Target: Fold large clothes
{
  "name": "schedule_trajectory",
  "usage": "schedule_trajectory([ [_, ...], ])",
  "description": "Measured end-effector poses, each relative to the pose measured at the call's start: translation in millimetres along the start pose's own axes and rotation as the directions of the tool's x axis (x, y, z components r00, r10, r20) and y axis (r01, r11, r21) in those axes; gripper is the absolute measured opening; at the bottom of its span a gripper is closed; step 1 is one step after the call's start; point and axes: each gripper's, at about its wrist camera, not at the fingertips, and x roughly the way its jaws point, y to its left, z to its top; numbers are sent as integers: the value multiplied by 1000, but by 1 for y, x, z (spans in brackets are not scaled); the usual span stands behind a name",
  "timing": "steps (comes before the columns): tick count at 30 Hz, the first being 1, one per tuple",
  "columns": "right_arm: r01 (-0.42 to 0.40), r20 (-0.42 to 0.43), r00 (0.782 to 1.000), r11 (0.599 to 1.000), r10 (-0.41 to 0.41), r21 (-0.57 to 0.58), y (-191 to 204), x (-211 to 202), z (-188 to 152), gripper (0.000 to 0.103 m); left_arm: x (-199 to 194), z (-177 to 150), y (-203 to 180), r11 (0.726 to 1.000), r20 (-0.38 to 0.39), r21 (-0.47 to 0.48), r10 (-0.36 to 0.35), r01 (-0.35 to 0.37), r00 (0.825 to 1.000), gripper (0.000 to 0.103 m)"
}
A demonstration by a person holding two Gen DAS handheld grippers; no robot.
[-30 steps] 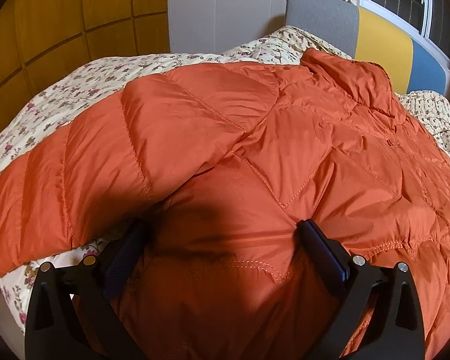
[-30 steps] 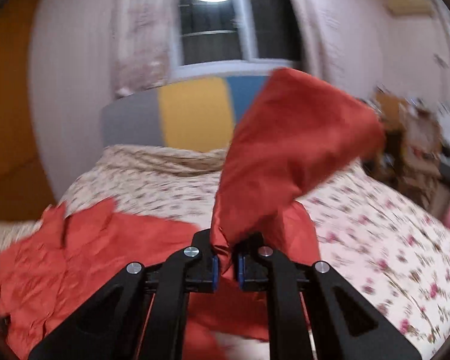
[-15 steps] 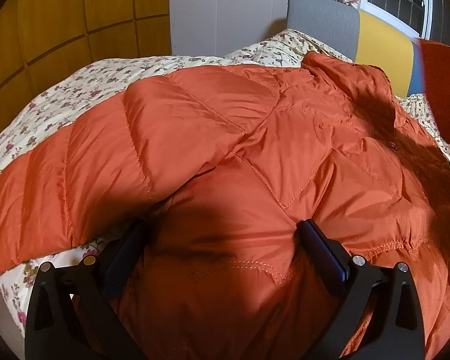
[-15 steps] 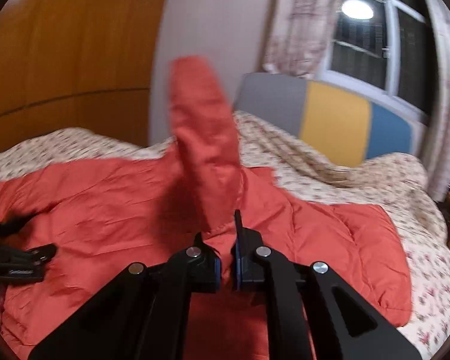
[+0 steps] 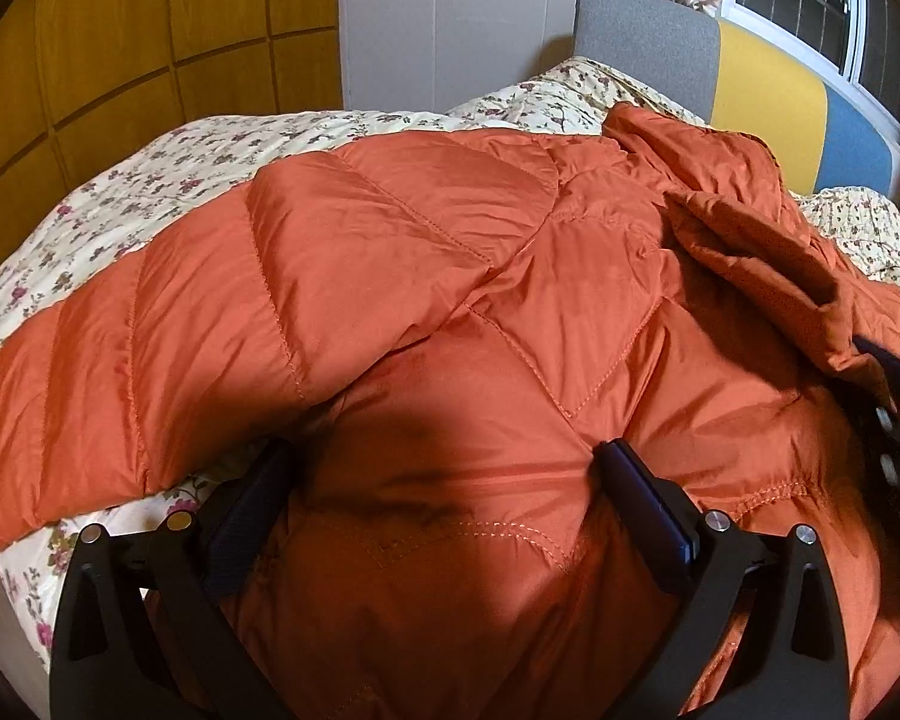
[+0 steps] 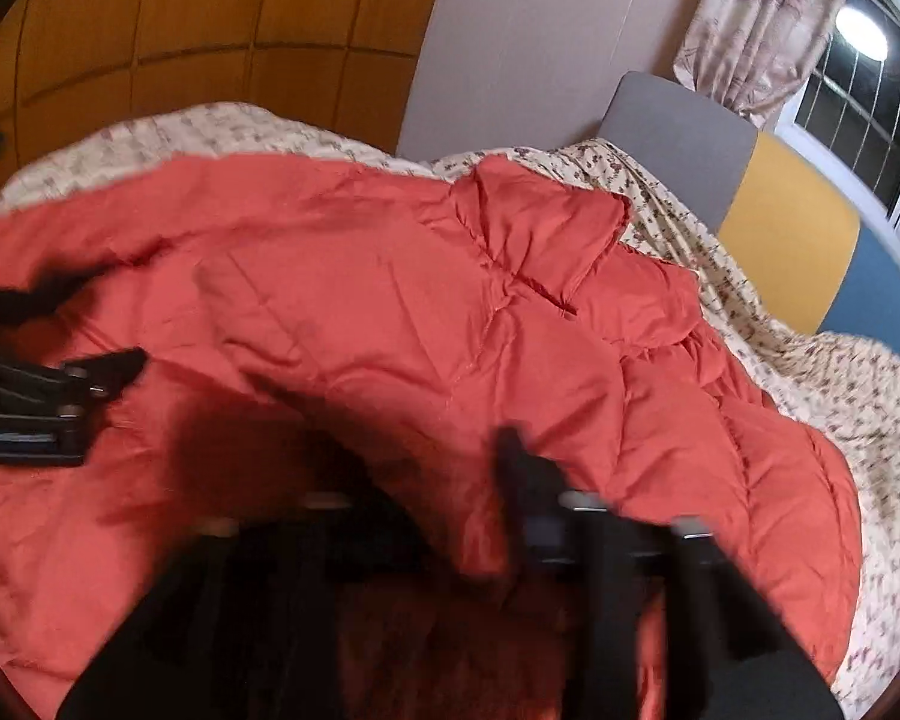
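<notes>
Finding one: the jacket [image 5: 450, 312] lay spread across the bed [image 5: 150, 192], collar toward twelve o'clock by the headboard [image 5: 648, 42], hem toward you at six.

Finding two: your right gripper [image 6: 450, 480], which a second earlier was clamped tight on the right sleeve [image 5: 762, 264] and held it aloft, had carried that sleeve over the body of the jacket. In the left wrist view the sleeve now lay draped from about one o'clock down to three, its cuff end at the gripper tip showing at the frame's right edge. The jaws were opening at this moment. The right wrist view was blurred, but orange fabric still stood between the fingers with no pad visibly pressing it; I judged the sleeve released or nearly so.

Finding three: your left gripper [image 5: 444, 498] had not shifted. Its fingers stood wide apart, astride a mound of the hem area at six o'clock, resting on it rather than pinching.

Finding four: the left sleeve [image 5: 168, 360] remained stretched out toward nine o'clock, unfolded.

Assessment: the first sleeve fold appeared made. The left sleeve likely came next, then the body fold. The puffy fill might spring the laid sleeve back.
</notes>
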Motion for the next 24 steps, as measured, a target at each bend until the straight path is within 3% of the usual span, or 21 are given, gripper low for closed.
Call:
schedule_trajectory([
  [1, -27, 43, 999, 999, 26, 23, -6, -17, -4, 73, -3, 1, 0, 1000, -6, 3, 6, -6, 1000, 100],
  [3, -58, 121, 991, 997, 51, 60, -21, -49, -12, 73, -20, 3, 0, 1000, 20, -2, 10, -10, 1000, 100],
  [5, -48, 200, 980, 990, 21, 135, -43, -84, -21, 73, -48, 6, 1, 999, 107, -36, -1, 5, 994, 100],
  [8, -43, 290, 955, 946, -54, 320, -91, -117, -46, 70, -88, 15, -14, 992, 252, -70, -84, 104, 964, 100],
  [9, -22, 285, 953, 916, -102, 402, -112, -121, -55, 66, -95, 22, -31, 990, 269, -43, -118, 134, 956, 100],
  [11, 64, 211, 954, 832, -213, 552, -151, -119, -74, 46, -89, 33, -62, 985, 245, 24, -174, 173, 954, 100],
  [12, 96, 168, 955, 792, -243, 603, -165, -115, -80, 41, -80, 37, -77, 981, 227, 61, -192, 183, 955, 100],
  [14, 134, 69, 961, 668, -267, 732, -198, -102, -100, 27, -59, 41, -100, 979, 193, 124, -182, 160, 964, 100],
  [16, 132, 32, 969, 621, -246, 772, -210, -91, -111, 22, -28, 43, -118, 977, 154, 199, -106, 74, 982, 92],
  [17, 135, 13, 974, 630, -225, 765, -213, -82, -110, 20, -14, 44, -122, 974, 138, 226, -65, 32, 988, 85],
  [19, 102, 9, 987, 676, -158, 730, -210, -61, -103, 18, 16, 47, -118, 969, 88, 248, -6, -16, 996, 85],
  [21, 52, 7, 997, 700, -81, 713, -206, -37, -98, 18, 33, 47, -103, 980, 37, 200, -13, 5, 999, 85],
  [24, 54, -59, 998, 714, -17, 698, -200, -9, -100, 18, 42, 47, -88, 990, 7, 131, -49, 48, 999, 90],
])
